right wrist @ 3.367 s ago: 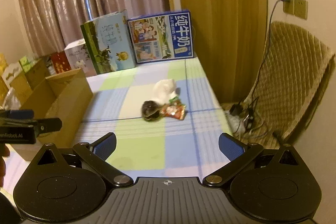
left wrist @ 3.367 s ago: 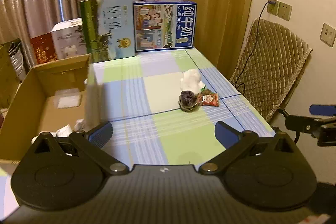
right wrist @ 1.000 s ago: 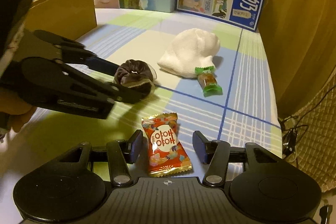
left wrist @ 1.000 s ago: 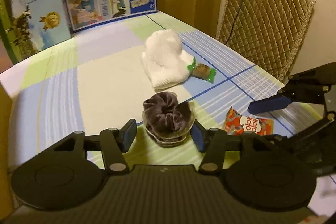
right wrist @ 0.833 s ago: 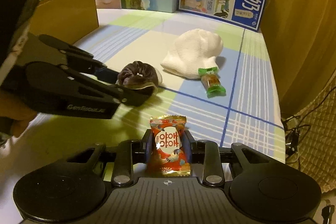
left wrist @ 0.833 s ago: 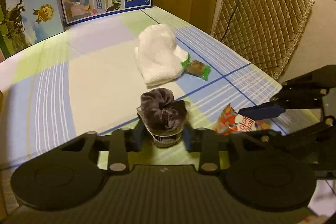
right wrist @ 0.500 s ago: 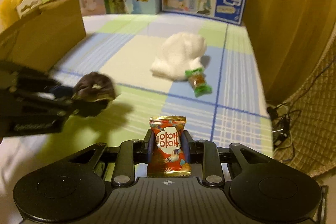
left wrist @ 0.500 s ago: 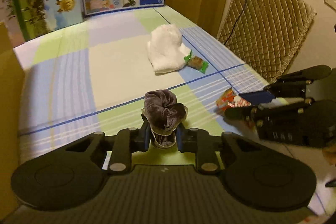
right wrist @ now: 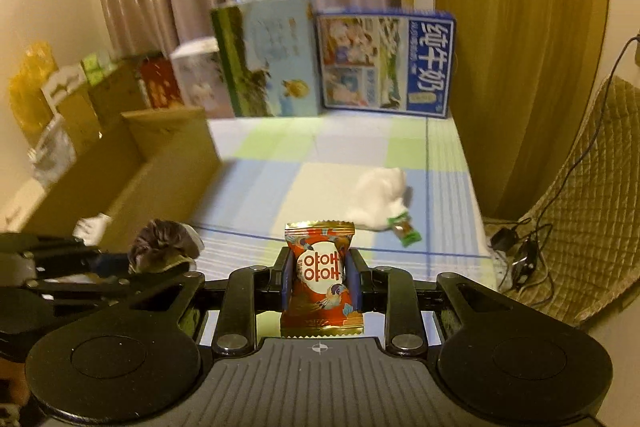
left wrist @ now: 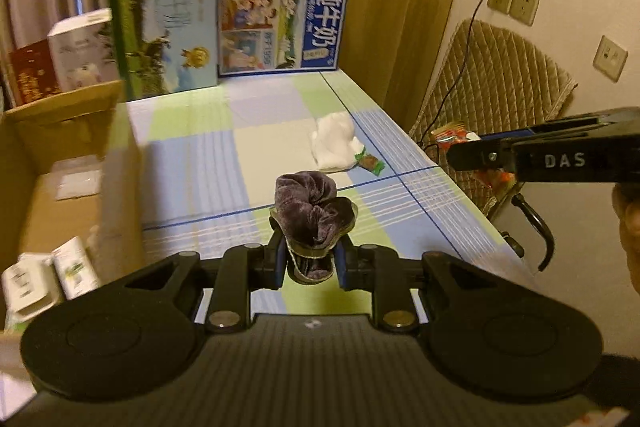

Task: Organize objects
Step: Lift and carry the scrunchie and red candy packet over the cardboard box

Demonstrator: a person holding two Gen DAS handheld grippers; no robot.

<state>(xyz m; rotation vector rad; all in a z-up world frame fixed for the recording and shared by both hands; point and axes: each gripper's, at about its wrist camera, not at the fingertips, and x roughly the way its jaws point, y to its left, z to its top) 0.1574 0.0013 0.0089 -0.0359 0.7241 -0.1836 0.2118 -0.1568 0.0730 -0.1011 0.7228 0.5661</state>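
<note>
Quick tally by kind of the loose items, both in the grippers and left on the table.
Hair scrunchies: 1, the dark scrunchie in the left gripper.
Wrapped snacks: 2, the red snack packet in the right gripper and the green-wrapped candy on the table.
White cloth items: 1, the white cloth bundle.
Total: 4.

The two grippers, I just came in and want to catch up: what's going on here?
A person is tidying a table with a gripper in each hand. The left gripper is shut on a dark velvet scrunchie, lifted off the checked tablecloth. The right gripper is shut on a red snack packet. A white cloth and a green-wrapped candy lie on the table. An open cardboard box stands at the left.
</note>
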